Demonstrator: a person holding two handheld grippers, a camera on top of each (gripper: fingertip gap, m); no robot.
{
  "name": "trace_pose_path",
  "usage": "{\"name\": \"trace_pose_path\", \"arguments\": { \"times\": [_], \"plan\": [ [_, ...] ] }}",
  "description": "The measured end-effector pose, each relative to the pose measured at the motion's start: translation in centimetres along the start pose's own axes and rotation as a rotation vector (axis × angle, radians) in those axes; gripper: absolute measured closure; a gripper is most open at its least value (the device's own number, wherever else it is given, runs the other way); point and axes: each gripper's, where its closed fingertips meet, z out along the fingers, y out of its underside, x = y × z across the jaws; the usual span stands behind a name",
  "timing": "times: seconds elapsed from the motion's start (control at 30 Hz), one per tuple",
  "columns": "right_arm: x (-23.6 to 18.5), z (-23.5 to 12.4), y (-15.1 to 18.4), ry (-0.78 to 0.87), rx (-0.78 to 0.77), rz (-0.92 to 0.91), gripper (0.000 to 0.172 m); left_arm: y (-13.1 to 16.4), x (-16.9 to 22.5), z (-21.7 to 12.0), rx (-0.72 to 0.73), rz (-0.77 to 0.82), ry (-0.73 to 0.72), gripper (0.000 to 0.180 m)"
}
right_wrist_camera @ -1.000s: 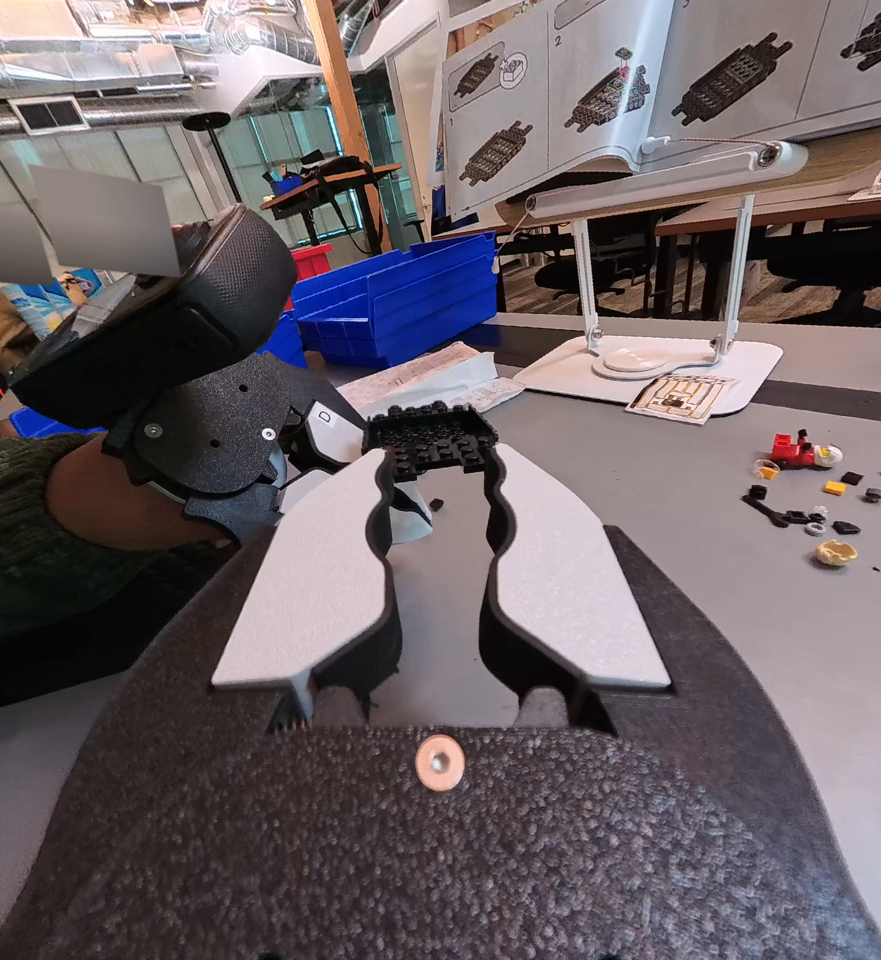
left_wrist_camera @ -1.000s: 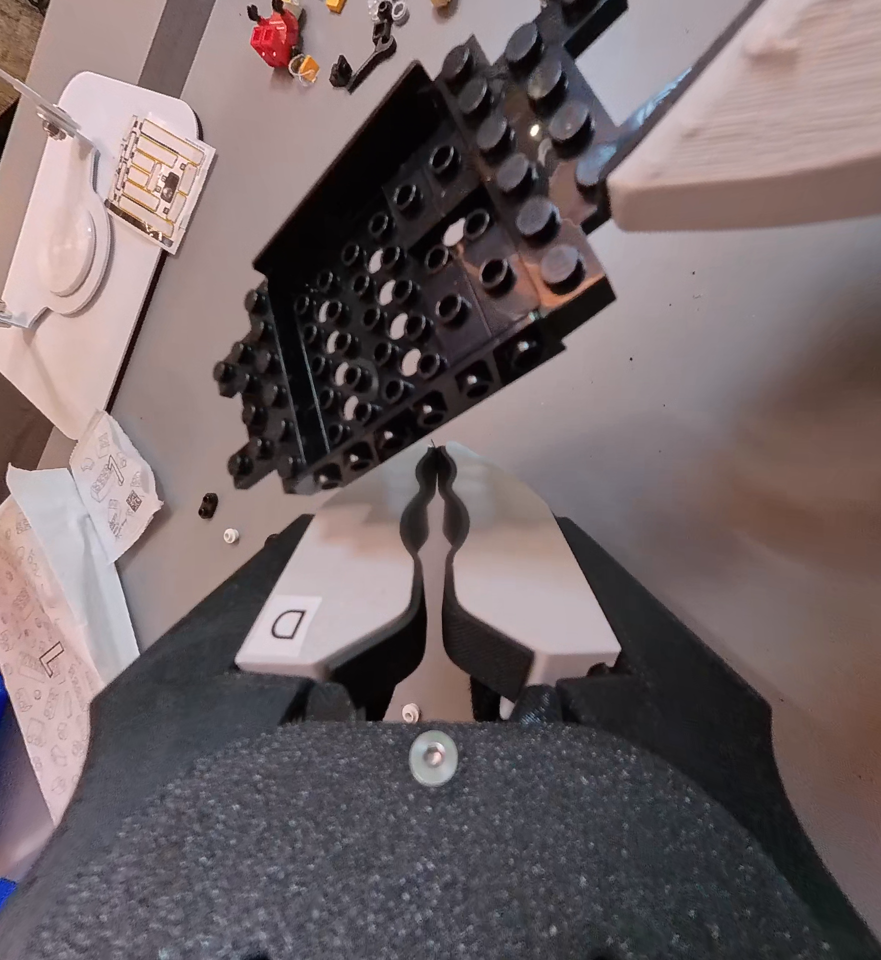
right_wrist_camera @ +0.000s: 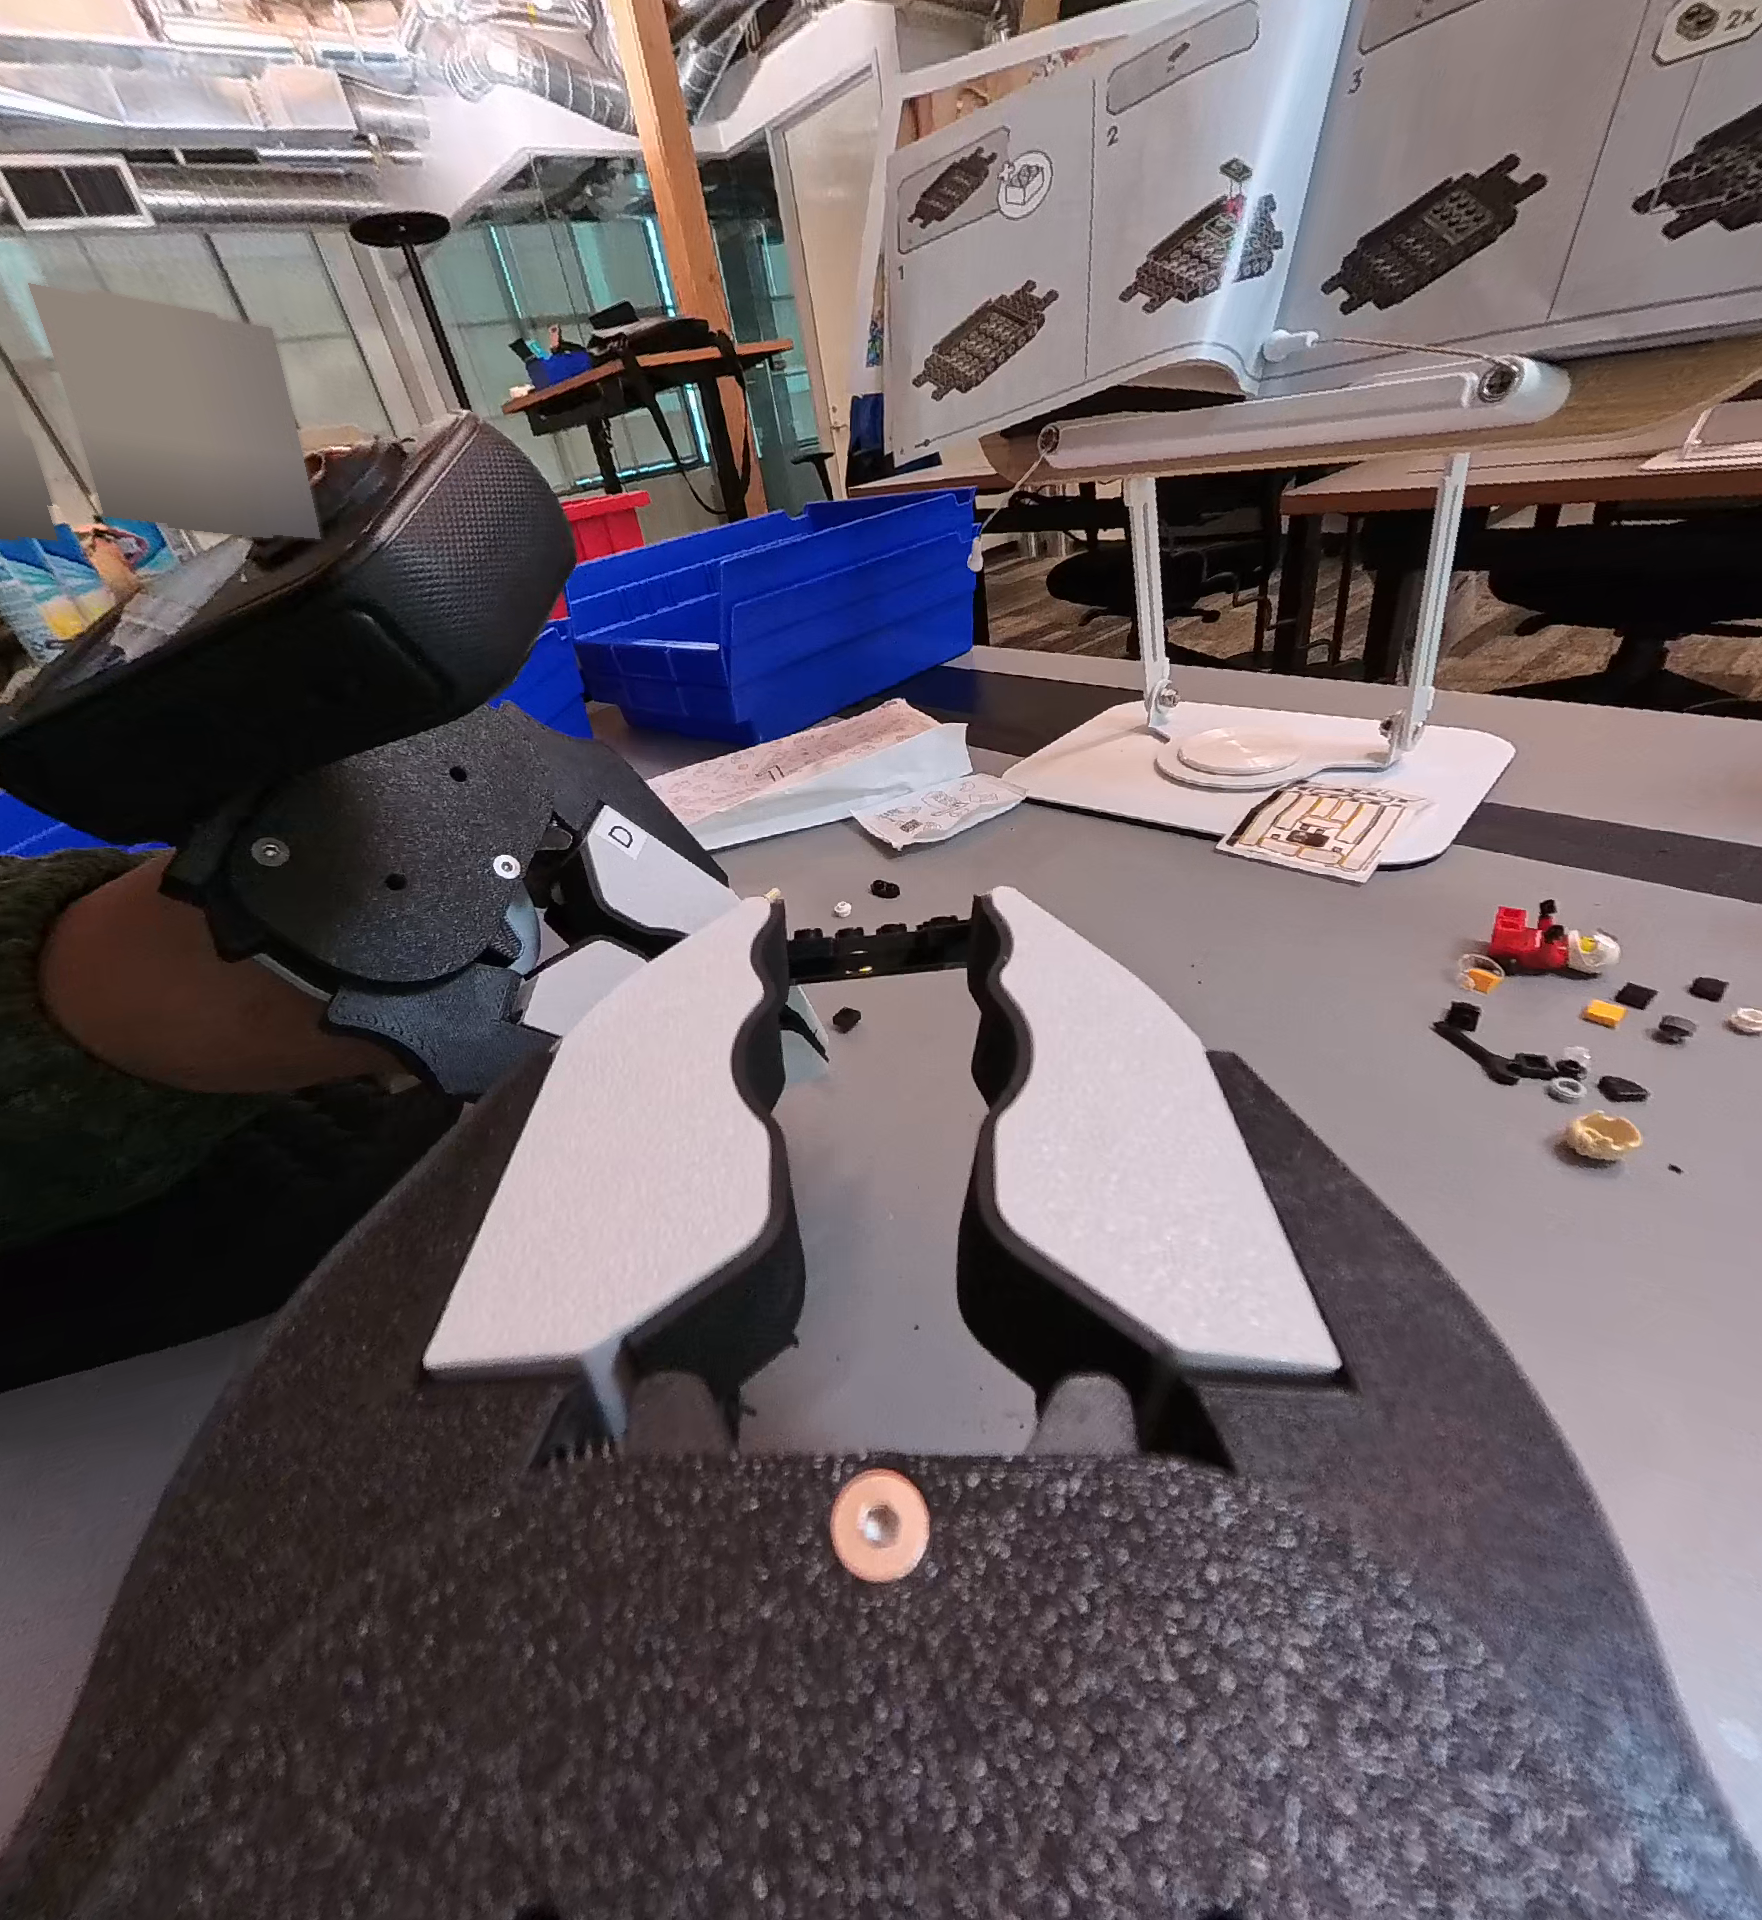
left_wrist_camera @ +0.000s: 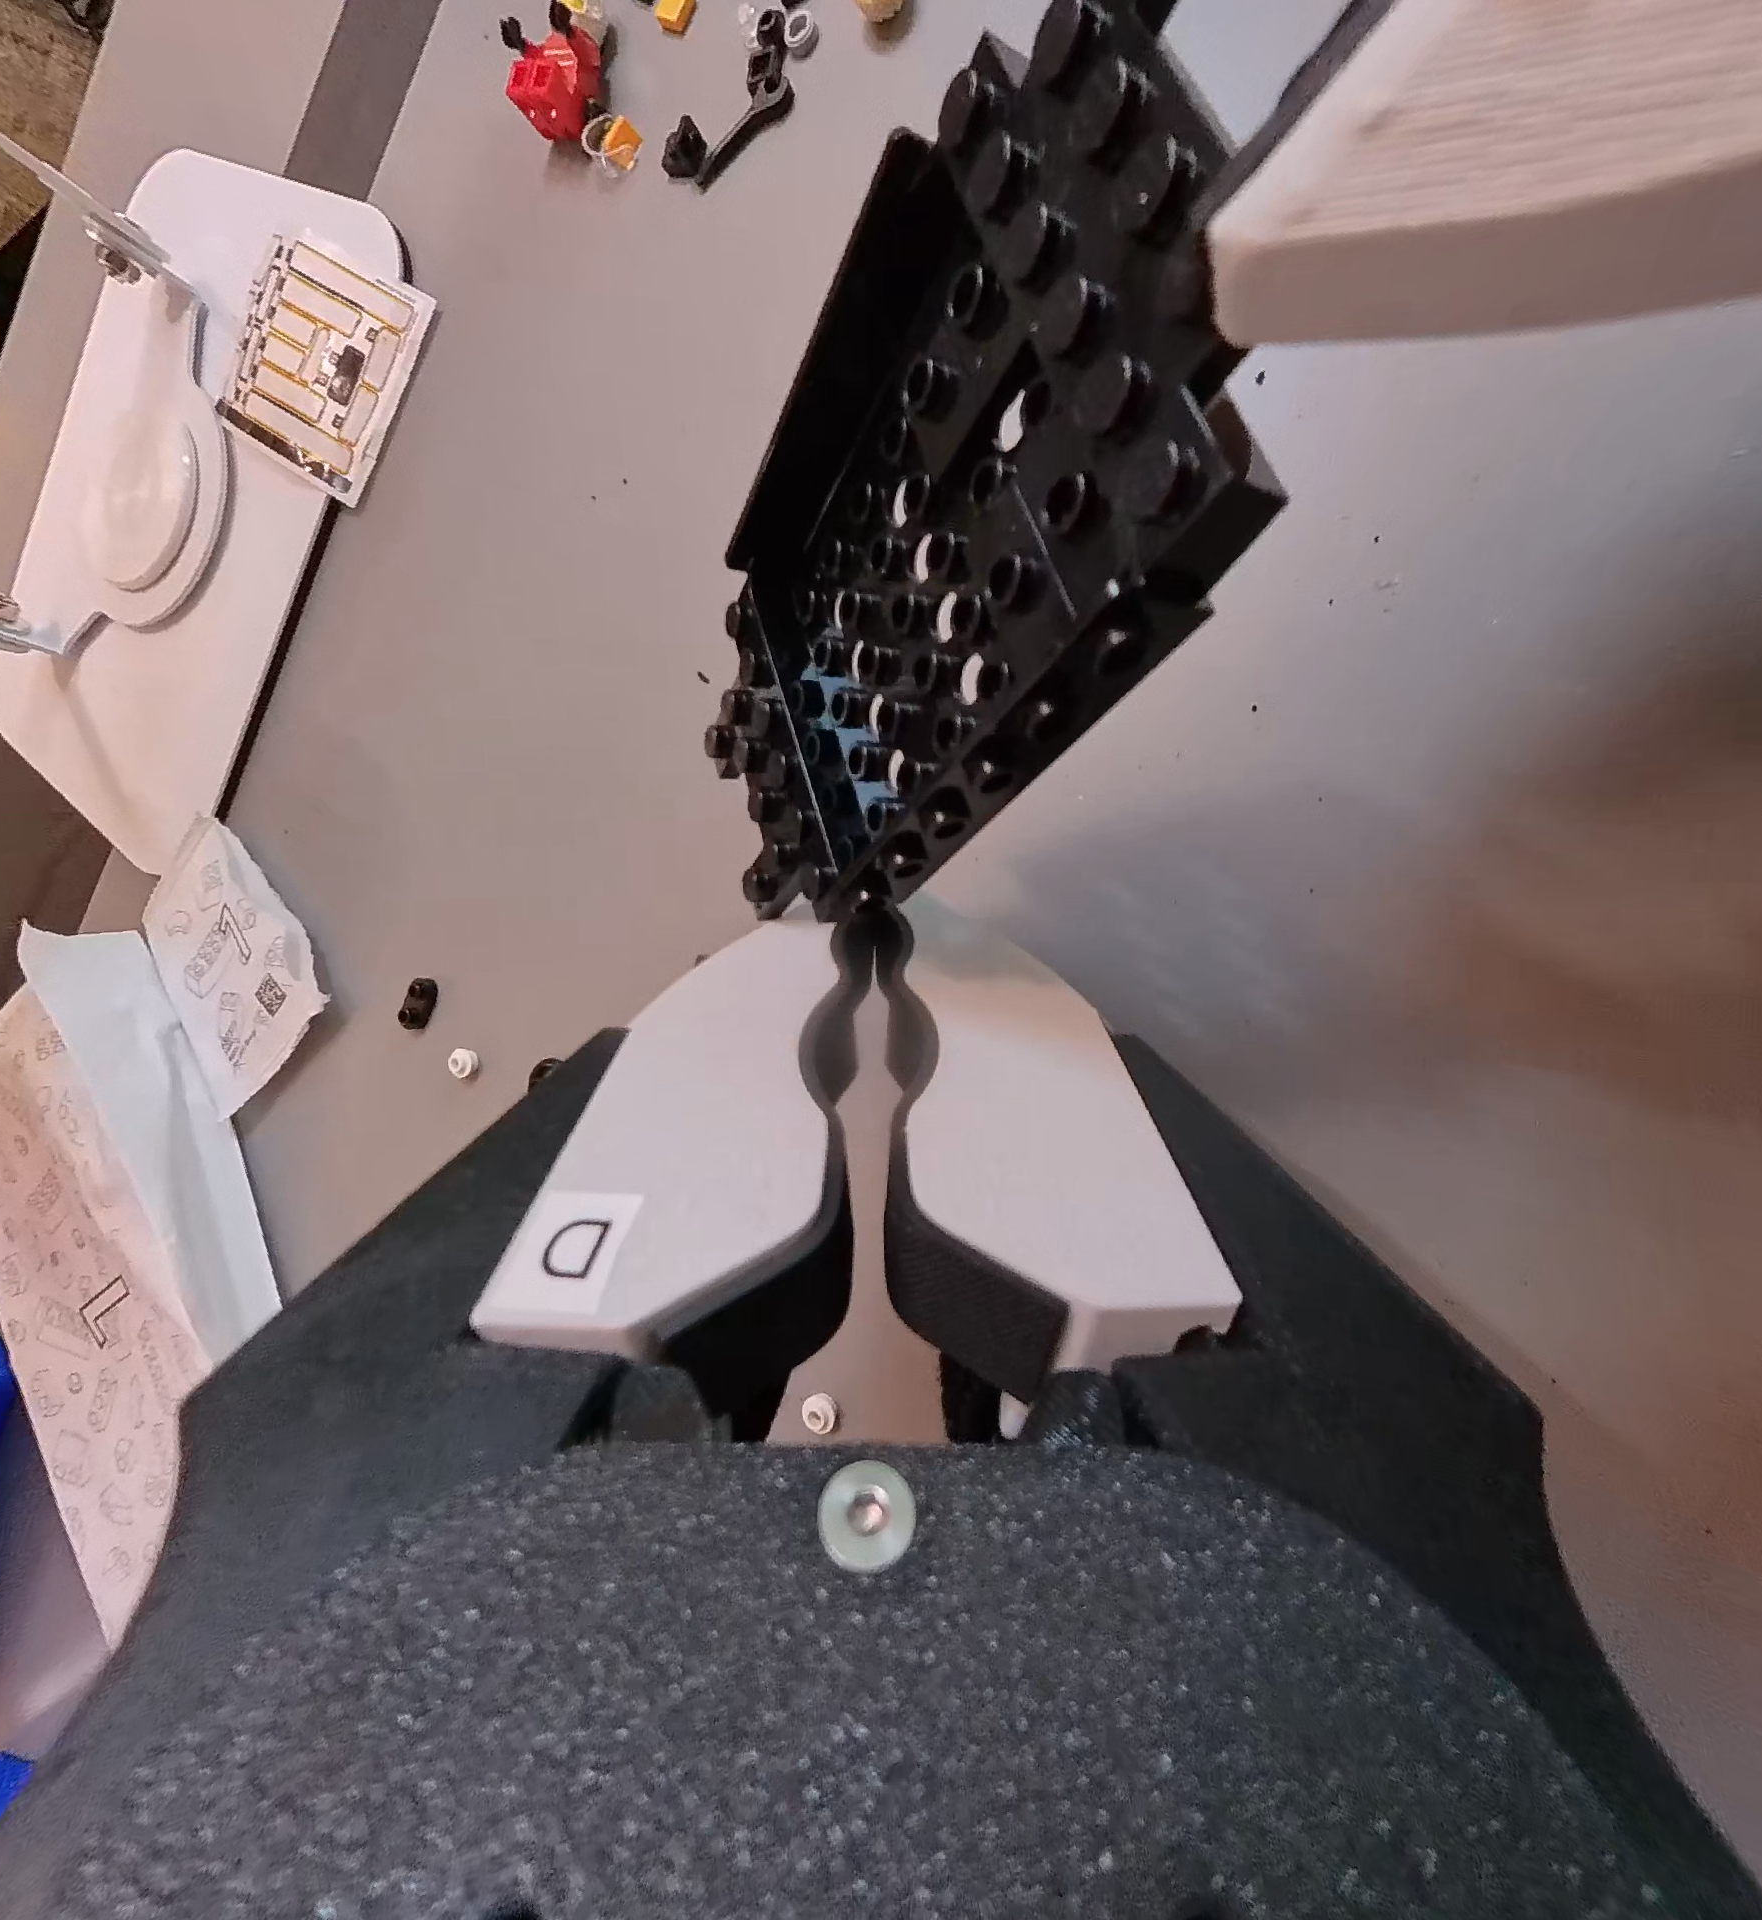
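My right gripper (right_wrist_camera: 877, 923) is shut on a black brick assembly (right_wrist_camera: 877, 951) and holds it off the grey table (right_wrist_camera: 1376, 1299), seen edge-on between my pads. In the left wrist view the assembly (left_wrist_camera: 981, 540) hangs tilted, studs and holes showing, with a right finger (left_wrist_camera: 1531, 208) on its far end. My left gripper (left_wrist_camera: 872, 930) is shut, and its tips touch the assembly's near corner. I cannot tell whether anything tiny sits between those tips. The left gripper's fingers (right_wrist_camera: 648, 883) reach in from the left in the right wrist view.
A white book stand (right_wrist_camera: 1272, 758) holds an open instruction booklet (right_wrist_camera: 1272, 208), with a sticker sheet (left_wrist_camera: 326, 384) on its base. Paper bags (left_wrist_camera: 56, 1247) and blue bins (right_wrist_camera: 773, 623) lie to the left. Small loose pieces (right_wrist_camera: 1583, 1029) lie at the right, and a black bit (left_wrist_camera: 420, 1003) is near my left gripper. Some 11 cm of space lies between my two pairs of fingers.
The right gripper has turned the assembly flatter and brought its corner to the left gripper's tips, which stood just short of it before. Both grippers' jaws stayed as they were.
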Motion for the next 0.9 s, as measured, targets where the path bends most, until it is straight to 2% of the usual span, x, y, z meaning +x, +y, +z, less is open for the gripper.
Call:
{"name": "trace_pose_path", "arguments": {
  "times": [0.27,0.5,0.73,0.9],
  "plan": [
    [-0.1,-0.3,-0.6,0.002,0.022,-0.043,0.138,-0.1,0.7,-0.2,0.045,-0.077,0.099,0.18],
    [0.2,-0.8,-1.5,-0.046,0.066,0.021,0.139,-0.6,0.9,-0.8,0.116,-0.179,0.208,0.18],
    [0.9,-2.7,-4.5,-0.156,0.233,0.103,0.139,-2.1,1.7,-1.4,0.249,-0.286,0.361,0.18],
    [2.2,-3.6,-5.5,-0.152,0.287,0.102,0.139,-4.2,2.3,-3.0,0.429,-0.327,0.47,0.18]
  ]
}}
